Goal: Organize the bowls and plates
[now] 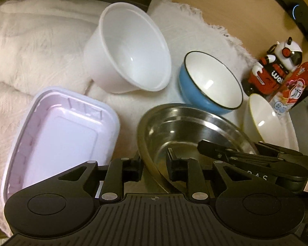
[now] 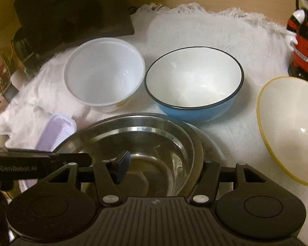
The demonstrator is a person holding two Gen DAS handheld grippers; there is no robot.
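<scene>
A steel bowl (image 1: 186, 131) sits low on the white cloth, seen also in the right wrist view (image 2: 145, 143). My left gripper (image 1: 154, 168) straddles its left rim, one finger outside and one inside, jaws narrow around the rim. My right gripper (image 2: 164, 168) is wide open over the same bowl, its left finger (image 2: 121, 168) inside the basin; it also shows in the left wrist view (image 1: 236, 155). Behind stand a white plastic bowl (image 1: 131, 51) (image 2: 103, 71), a blue bowl (image 1: 211, 82) (image 2: 195, 82) and a yellow-rimmed white bowl (image 1: 262, 121) (image 2: 291, 127).
A lilac plastic tray (image 1: 59, 137) lies left of the steel bowl, its corner in the right wrist view (image 2: 55, 131). A robot figurine (image 1: 275, 67) (image 2: 303, 32) and a carton (image 1: 293, 86) stand at the right. A black box (image 2: 72, 10) sits behind the cloth (image 1: 31, 41).
</scene>
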